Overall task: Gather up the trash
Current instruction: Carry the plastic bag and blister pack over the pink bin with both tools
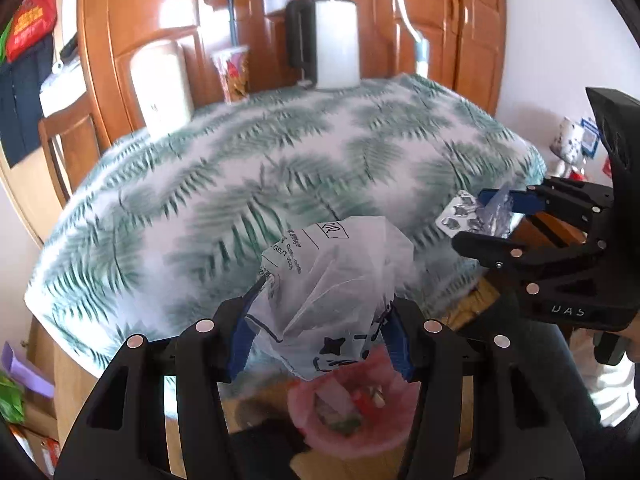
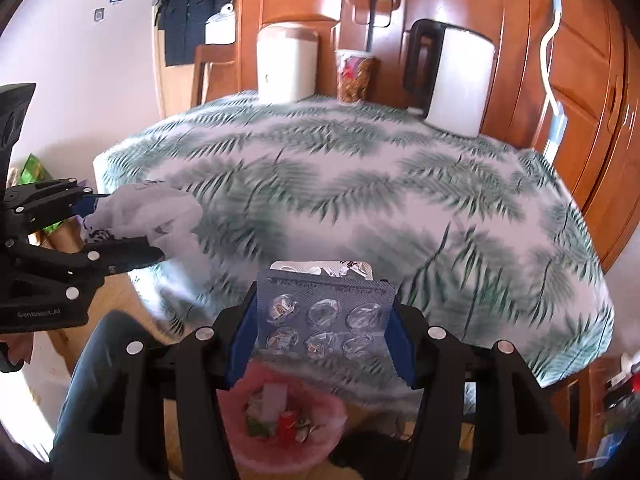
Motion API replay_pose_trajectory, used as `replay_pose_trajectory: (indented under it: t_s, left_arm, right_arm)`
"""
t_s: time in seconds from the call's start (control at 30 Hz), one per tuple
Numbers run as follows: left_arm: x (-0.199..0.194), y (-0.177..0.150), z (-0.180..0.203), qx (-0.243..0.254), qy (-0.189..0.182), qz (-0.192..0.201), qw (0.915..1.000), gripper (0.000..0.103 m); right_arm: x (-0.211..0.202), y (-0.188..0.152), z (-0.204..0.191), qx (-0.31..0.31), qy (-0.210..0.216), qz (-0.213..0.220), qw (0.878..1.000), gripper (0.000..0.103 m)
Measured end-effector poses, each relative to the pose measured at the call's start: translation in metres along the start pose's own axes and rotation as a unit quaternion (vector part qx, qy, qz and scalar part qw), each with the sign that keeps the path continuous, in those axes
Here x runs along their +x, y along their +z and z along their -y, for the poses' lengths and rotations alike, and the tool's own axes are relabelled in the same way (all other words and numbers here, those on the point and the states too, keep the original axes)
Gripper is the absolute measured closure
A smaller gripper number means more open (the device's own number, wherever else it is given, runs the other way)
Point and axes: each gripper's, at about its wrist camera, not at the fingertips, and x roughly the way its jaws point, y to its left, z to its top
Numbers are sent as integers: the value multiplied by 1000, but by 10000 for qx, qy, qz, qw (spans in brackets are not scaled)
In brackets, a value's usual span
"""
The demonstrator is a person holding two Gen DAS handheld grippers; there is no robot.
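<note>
Left gripper (image 1: 320,332) pinches crumpled translucent printed bag (image 1: 332,280); right gripper (image 2: 322,332) pinches emptied blister pack (image 2: 324,316).

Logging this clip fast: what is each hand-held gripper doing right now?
Left hand-held gripper: closed on a crumpled plastic bag.
Right hand-held gripper: closed on an empty blister pack.

— What do my claws look like from your feed?

— The left claw (image 1: 320,332) is matte black plastic with blue pads (image 1: 240,340) inside the fingers and round silver screw heads along the arms.

— On mine, the right claw (image 2: 322,340) matches: black frame, blue pads (image 2: 398,344), silver screws. Pale lettering marks each body's side.

— I see my dark blue-grey trouser leg (image 2: 104,372) below, and a bit of skin (image 2: 14,346) at the handle.
</note>
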Motion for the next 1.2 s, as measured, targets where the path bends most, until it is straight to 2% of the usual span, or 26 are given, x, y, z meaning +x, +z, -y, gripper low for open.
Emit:
replay_pose_trajectory:
  t_s: [0.27,0.53,0.93,1.2]
  left_arm:
    - [26,-64,16,-154,-176,-497,9985,50]
    - [94,-121,23,-246,-286,-1289,9909,50]
    - [209,-190,26,-263,-382,-2602,9644,49]
    - [260,-215,28,-364,-423,-3058,9505,49]
  right_arm:
    - [29,-56,-13,54,161,-475,9987,47]
    - [90,-108,-13,142,193,-1158,9930,47]
    - [176,-172,0,323,218,-2167,9755,47]
    - [212,-194,3,425,308,-2557,9653,47]
